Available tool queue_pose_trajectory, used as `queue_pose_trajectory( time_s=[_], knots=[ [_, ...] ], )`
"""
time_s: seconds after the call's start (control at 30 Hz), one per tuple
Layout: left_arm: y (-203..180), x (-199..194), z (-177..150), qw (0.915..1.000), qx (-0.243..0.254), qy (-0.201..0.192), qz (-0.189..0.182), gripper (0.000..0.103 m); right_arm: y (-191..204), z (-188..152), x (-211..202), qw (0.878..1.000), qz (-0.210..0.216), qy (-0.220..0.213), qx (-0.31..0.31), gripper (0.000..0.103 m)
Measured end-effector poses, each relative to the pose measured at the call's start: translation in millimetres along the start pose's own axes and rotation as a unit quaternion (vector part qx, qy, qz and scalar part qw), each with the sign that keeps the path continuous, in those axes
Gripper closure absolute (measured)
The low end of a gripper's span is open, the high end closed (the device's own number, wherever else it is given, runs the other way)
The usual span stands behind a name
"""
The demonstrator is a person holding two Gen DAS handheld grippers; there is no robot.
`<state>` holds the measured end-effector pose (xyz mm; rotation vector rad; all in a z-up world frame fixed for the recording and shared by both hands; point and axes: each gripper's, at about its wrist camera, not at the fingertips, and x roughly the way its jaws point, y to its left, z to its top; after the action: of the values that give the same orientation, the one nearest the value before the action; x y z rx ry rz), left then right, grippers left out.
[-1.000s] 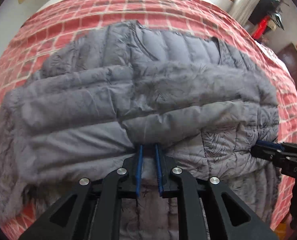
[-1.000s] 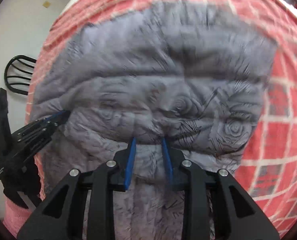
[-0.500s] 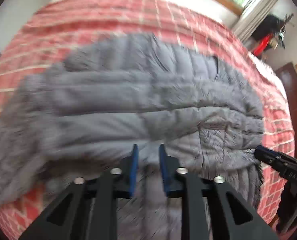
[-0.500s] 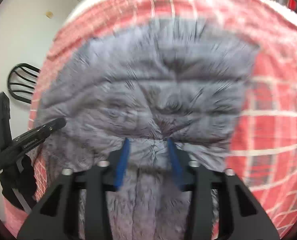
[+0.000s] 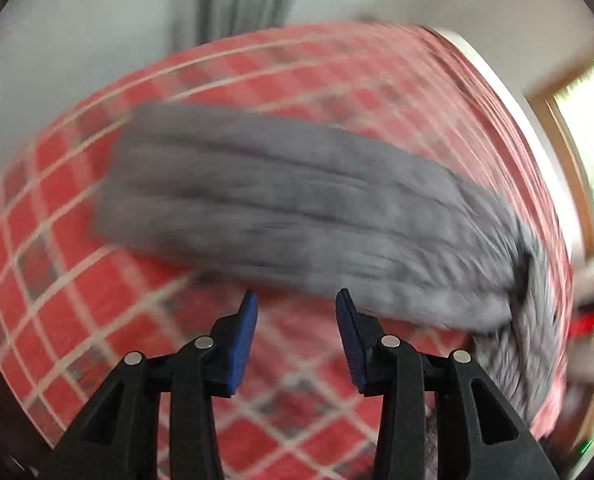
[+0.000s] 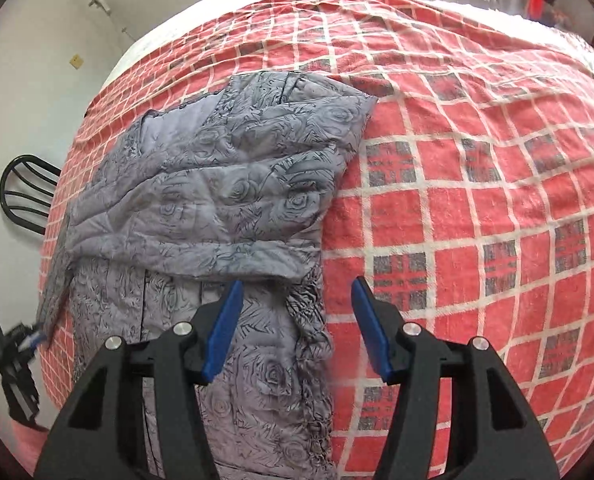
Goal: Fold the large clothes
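Jacket (image 6: 201, 216), grey, quilted, rose-printed: laid folded on the red checked bedspread (image 6: 477, 184), upper part doubled over the lower. Changes from one second earlier: both tools were closed on the folded edge then; both are released now, jaws having just been opening, nothing between them. Left tool (image 5: 295, 300): swung aside and rolled, jaws apart over bare bedspread (image 5: 77, 280), jacket (image 5: 297, 200) just beyond the tips, view blurred. Right tool (image 6: 295, 286): raised, jaws apart, left fingertip (image 6: 233, 292) over the jacket's folded edge, right one over bedspread.
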<state>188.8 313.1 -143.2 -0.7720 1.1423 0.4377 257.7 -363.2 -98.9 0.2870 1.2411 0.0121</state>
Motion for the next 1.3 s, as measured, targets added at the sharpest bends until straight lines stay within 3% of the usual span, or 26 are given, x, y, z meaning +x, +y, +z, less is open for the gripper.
queue_pose_trajectory(
  time_s=[0.1,0.27,0.47,0.6,0.7,0.9,1.03,1.17,1.3],
  knots=[
    [42.0,4.1,-3.2,0.9953,-0.083,-0.001,-0.049,0.063,5.9,2.1,4.2,1.0,0.008,0.006,-0.004,0.047],
    [74.4,20.6,2.1,0.9778,-0.174,-0.017,-0.115,0.063,16.4,9.2,22.8,1.0,0.014,0.019,-0.008,0.047],
    [91.6,29.6,20.1,0.9647,-0.22,-0.051,-0.136,0.064,14.5,14.4,48.6,0.999,0.005,0.042,0.003,0.046],
    [100.9,29.1,19.4,0.9662,-0.22,-0.058,-0.12,0.081,8.0,12.4,68.1,0.998,-0.001,0.067,0.017,0.045],
    [111.4,27.5,15.8,0.9648,-0.224,-0.065,-0.122,0.088,2.9,9.1,76.7,0.997,0.003,0.069,0.025,0.045],
    [93.2,22.5,20.2,0.972,-0.195,-0.081,-0.103,0.096,3.7,11.0,71.9,0.997,0.006,0.068,0.018,0.045],
    [62.9,-13.2,24.4,0.9762,-0.134,-0.134,-0.105,0.096,9.4,9.8,39.3,0.999,0.013,0.036,0.011,0.046],
    [4.7,-65.4,21.3,0.9736,-0.042,-0.187,-0.124,0.096,22.6,1.3,-5.6,0.999,0.026,0.001,-0.021,0.046],
    [-72.3,-97.3,5.0,0.9623,0.059,-0.211,-0.162,0.097,31.6,-11.1,-31.1,0.999,0.025,-0.013,-0.04,0.046]
  ],
)
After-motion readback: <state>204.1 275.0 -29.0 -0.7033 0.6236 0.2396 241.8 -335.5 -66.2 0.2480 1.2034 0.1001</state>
